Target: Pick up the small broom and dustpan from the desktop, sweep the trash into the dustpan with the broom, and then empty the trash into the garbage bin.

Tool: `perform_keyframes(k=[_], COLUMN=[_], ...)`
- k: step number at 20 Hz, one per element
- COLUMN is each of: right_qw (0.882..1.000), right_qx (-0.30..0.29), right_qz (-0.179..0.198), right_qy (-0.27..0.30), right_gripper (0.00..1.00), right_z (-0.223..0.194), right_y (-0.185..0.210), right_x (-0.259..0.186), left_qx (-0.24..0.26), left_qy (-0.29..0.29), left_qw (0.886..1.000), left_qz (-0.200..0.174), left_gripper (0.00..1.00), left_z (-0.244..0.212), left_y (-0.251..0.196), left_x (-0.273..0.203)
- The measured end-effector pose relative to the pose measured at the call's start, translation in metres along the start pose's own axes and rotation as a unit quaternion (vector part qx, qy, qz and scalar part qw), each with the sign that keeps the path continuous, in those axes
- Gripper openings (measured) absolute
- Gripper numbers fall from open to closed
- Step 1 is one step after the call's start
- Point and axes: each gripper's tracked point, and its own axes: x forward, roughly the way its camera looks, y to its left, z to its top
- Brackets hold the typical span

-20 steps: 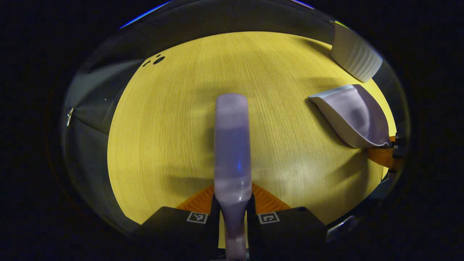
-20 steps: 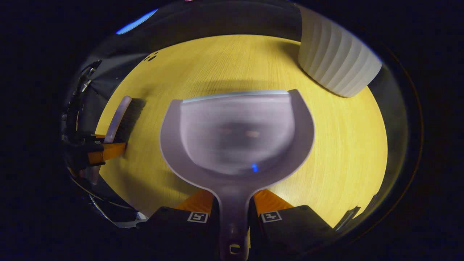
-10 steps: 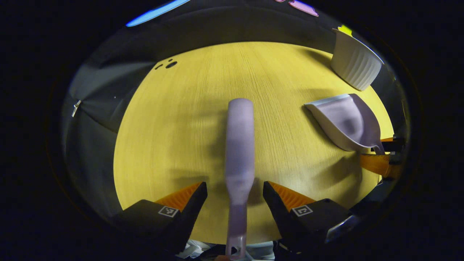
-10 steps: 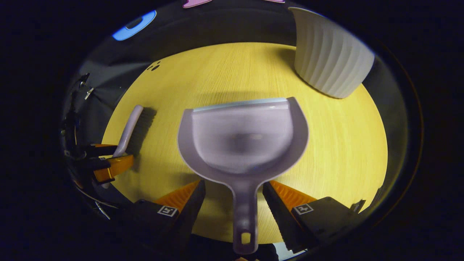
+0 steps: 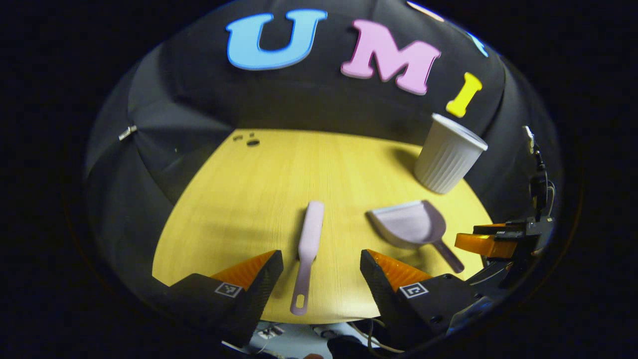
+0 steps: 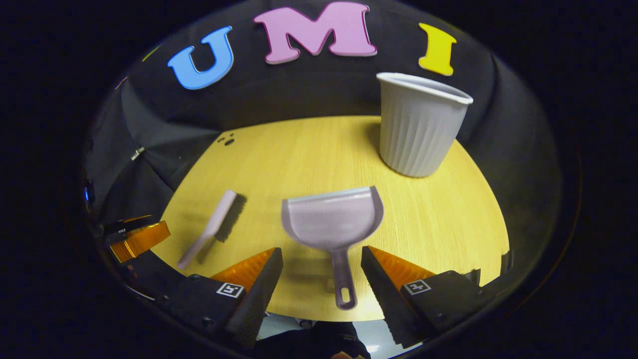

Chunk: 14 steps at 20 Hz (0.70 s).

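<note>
In the left gripper view, the left gripper (image 5: 321, 264) is hanging spread wide above the near edge of the desktop (image 5: 239, 199), gripping nothing, and the small broom (image 5: 310, 243) is lying flat on the wood straight ahead of it, its long axis running from the near edge toward the far edge, the handle end with its hanging hole pointing back between the two fingers. The dustpan (image 5: 409, 227) is sitting just to the broom's right, apart from it, with the right gripper (image 5: 491, 239) near its handle, and the white ribbed garbage bin (image 5: 446, 160) is standing upright near the far right edge. In the right gripper view, the right gripper (image 6: 321, 262) is likewise hanging open and empty over the near edge, and the dustpan (image 6: 333, 219) is lying dead ahead, mouth facing the far edge, handle coming straight back into the gap between the fingers. The broom (image 6: 212, 227) is lying off to its left, angled, nearer the left gripper (image 6: 139, 239), while the bin (image 6: 417, 124) is standing beyond the pan toward the far right edge. I am seeing no trash on the wood, so each tool looks set down in line with its own hand
</note>
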Motion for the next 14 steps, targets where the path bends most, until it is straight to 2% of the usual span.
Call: perform_keyframes(k=[4, 7, 9, 12, 14], right_qw=[0.994, 0.983, 0.980, 0.980, 0.983], right_qx=[-0.024, -0.037, -0.048, -0.043, -0.035], right_qz=[0.015, 0.024, 0.023, -0.002, 0.004], right_qy=[-0.107, -0.176, -0.191, -0.196, -0.181], right_gripper=[0.99, 0.99, 0.99, 0.99, 0.99], right_z=[0.041, 0.059, 0.054, 0.037, 0.018], right_y=[0.028, 0.043, 0.047, 0.042, 0.048], right_x=[-0.054, -0.089, -0.103, -0.115, -0.118], left_qx=[0.026, 0.023, 0.015, 0.007, -0.002], left_qy=[-0.129, -0.195, -0.217, -0.217, -0.225], left_qw=[0.991, 0.979, 0.974, 0.973, 0.969], left_qz=[0.033, 0.057, 0.059, 0.071, 0.106], left_gripper=[0.96, 0.96, 0.96, 0.96, 0.96], left_z=[0.039, 0.039, 0.037, 0.028, 0.022], left_y=[0.002, 0.005, 0.001, 0.001, 0.014], left_x=[-0.067, -0.102, -0.120, -0.142, -0.149])
